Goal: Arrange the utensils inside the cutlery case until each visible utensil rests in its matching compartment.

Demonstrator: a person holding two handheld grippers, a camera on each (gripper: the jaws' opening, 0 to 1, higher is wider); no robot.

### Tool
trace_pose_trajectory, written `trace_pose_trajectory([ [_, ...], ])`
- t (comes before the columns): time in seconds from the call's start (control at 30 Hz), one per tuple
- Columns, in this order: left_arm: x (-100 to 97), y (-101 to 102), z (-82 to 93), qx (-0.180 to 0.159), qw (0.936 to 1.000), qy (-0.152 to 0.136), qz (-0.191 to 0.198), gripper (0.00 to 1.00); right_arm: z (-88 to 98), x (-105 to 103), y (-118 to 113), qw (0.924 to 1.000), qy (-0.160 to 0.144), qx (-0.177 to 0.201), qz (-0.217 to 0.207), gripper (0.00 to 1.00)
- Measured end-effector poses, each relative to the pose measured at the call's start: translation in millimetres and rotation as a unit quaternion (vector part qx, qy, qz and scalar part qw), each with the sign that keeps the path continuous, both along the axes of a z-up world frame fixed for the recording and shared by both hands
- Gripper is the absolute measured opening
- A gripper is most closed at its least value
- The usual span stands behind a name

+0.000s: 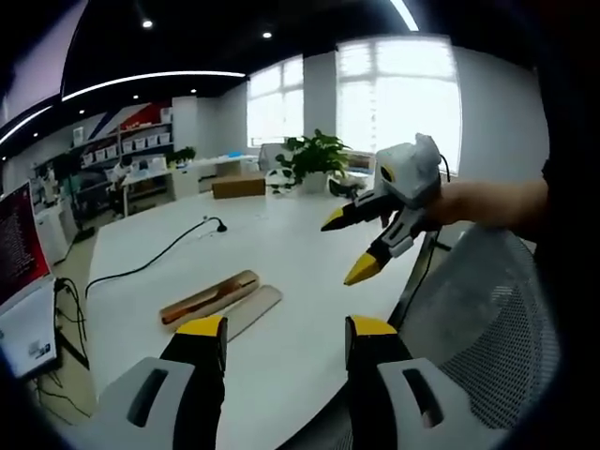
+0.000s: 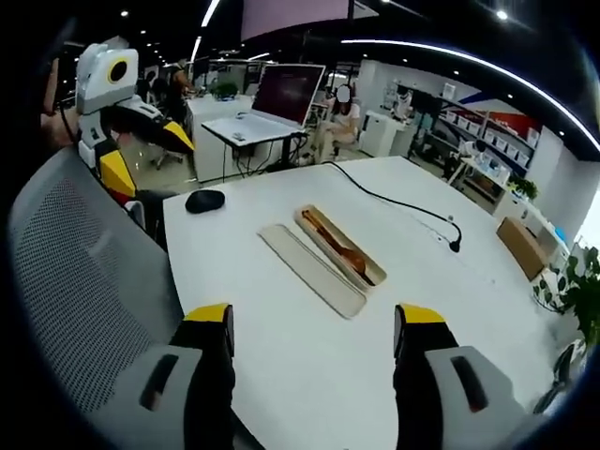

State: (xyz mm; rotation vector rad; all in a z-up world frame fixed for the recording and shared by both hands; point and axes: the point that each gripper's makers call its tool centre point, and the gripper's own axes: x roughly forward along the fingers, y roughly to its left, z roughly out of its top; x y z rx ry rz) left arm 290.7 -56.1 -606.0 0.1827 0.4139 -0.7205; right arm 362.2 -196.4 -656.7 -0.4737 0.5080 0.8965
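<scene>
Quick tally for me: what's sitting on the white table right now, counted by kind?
Cutlery case base, wooden utensil inside: 1
Case lid, lying beside the base: 1
Computer mouse: 1
Black cable: 1
Cardboard box: 1
Potted plant: 1
Total: 6

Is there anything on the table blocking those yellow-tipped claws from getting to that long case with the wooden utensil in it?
Nothing visible does. In the right gripper view, bare white table lies between the right gripper and the open case; its lid lies beside it. The mouse and cable sit off to the sides.
</scene>
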Motion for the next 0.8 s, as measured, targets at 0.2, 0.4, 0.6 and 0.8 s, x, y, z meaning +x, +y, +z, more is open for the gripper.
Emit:
trace_pose_trajectory([
  [0.2,-1.7,-4.7,-2.7,0.01,0.9998,0.001,-0.015,0.56,-0.2,-1.7,4.0,1.0,0.003,0.006,0.003,0.72],
  [0.4,2.9,-0.8,-1.1,-0.006,1.0,0.0,-0.005,0.65,-3.3,-2.6,1.9,1.0,0.001,-0.004,0.006,0.72],
  [0.6,2.7,-1.8,1.1,-0.015,0.9998,0.008,-0.012,0.65,-7.5,-1.7,-7.6,0.9995,-0.005,-0.03,0.006,0.72],
  [0.8,4.5,0.8,4.3,-0.01,0.9999,0.001,-0.012,0.65,-1.3,7.4,-19.2,0.9995,-0.013,-0.024,-0.015,0.71],
])
